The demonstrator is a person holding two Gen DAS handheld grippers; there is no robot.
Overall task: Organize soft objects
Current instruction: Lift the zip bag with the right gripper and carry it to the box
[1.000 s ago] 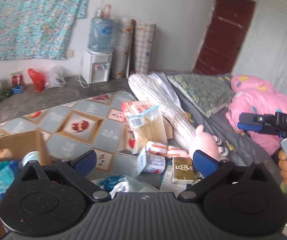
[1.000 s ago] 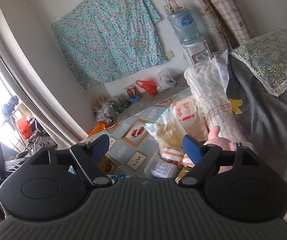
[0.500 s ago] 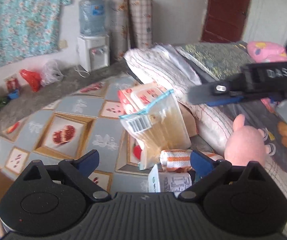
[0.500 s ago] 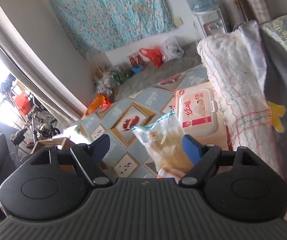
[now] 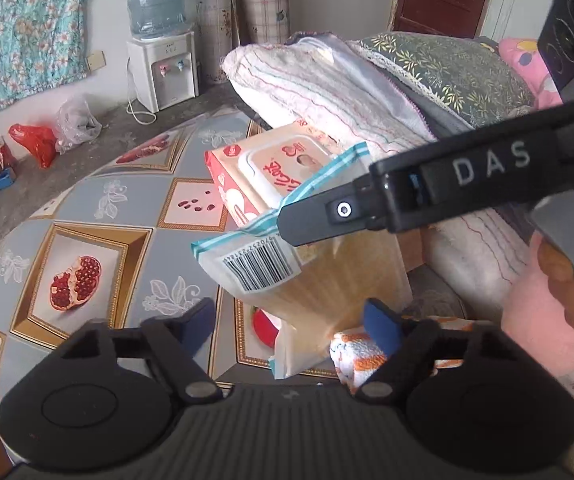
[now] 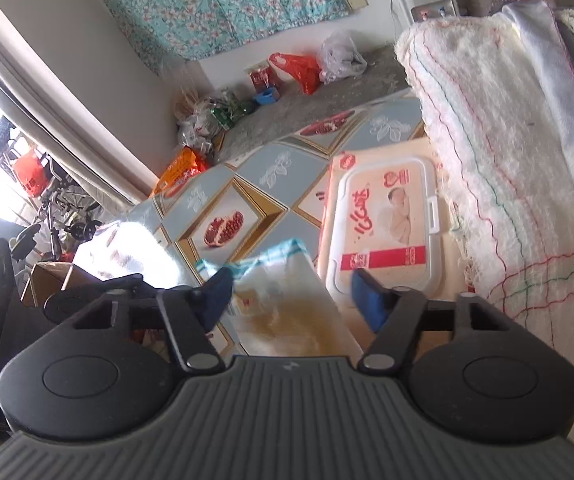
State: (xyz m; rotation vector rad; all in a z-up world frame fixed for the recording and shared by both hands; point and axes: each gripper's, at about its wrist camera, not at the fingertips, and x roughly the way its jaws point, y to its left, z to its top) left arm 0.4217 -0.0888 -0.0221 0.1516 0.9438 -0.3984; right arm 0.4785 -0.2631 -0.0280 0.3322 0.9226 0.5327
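Note:
A clear zip bag (image 5: 319, 280) with a teal strip and barcode leans on a pink wet-wipes pack (image 5: 271, 176). My left gripper (image 5: 291, 320) is open just in front of the bag's lower part. My right gripper (image 6: 291, 296) is open, its blue pads either side of the bag's top (image 6: 283, 280); it crosses the left wrist view as a black arm (image 5: 427, 196) above the bag. An orange-striped cloth (image 5: 363, 352) lies by the left gripper's right finger. A pink plush toy (image 5: 535, 320) sits at the right. The wipes pack (image 6: 387, 224) lies beyond the bag.
A rolled white towel (image 5: 327, 80) and a floral pillow (image 5: 447, 68) lie on the bed at the right. A patterned floor mat (image 5: 87, 240) spreads left. A water dispenser (image 5: 163, 64) and plastic bags (image 5: 47, 136) stand by the far wall. A cardboard box (image 6: 47, 276) sits left.
Both grippers have moved forward and down toward the zip bag. The right gripper now straddles the bag's top. The plush toy has slid to the view's right edge.

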